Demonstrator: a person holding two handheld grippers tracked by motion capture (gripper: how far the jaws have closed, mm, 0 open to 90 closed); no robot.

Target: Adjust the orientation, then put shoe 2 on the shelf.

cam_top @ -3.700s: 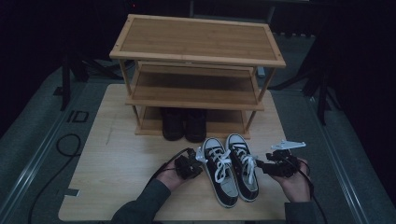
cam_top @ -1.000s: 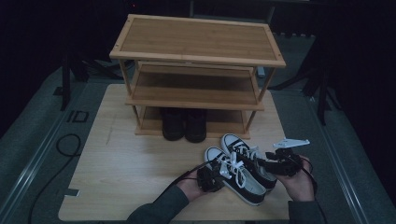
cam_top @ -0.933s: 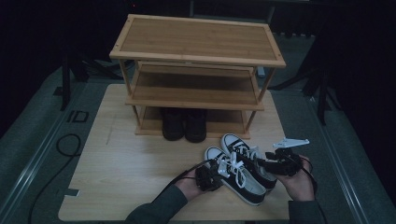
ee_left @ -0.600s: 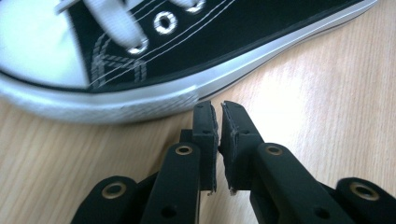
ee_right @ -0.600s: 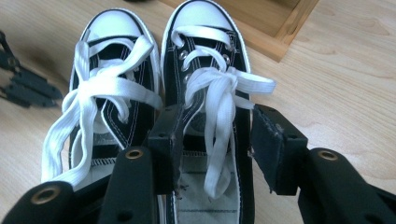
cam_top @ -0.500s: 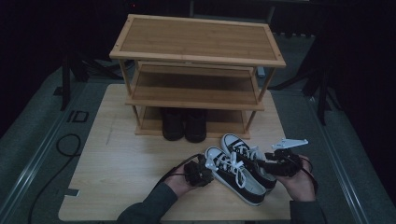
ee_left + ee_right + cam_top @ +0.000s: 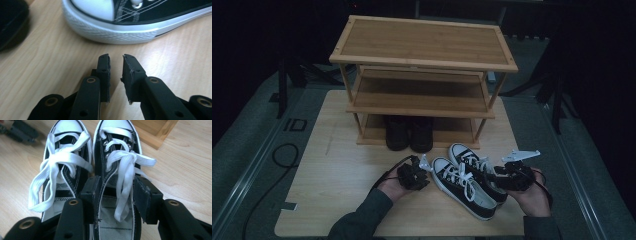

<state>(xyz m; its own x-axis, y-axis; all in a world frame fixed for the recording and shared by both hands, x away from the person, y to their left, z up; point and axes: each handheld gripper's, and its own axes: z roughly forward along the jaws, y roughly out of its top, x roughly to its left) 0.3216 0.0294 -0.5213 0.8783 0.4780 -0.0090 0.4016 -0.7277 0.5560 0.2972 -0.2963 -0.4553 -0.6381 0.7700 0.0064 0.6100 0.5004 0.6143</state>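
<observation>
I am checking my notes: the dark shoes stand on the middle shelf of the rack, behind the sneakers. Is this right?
Not quite. The dark shoes stand on the bottom shelf of the rack, not the middle one; the high view shows it. They are indeed behind the sneakers.

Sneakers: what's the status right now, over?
Left gripper just opening, empty, beside left sneaker. Right gripper shut on right sneaker. Dark shoes on bottom shelf of rack.
</observation>
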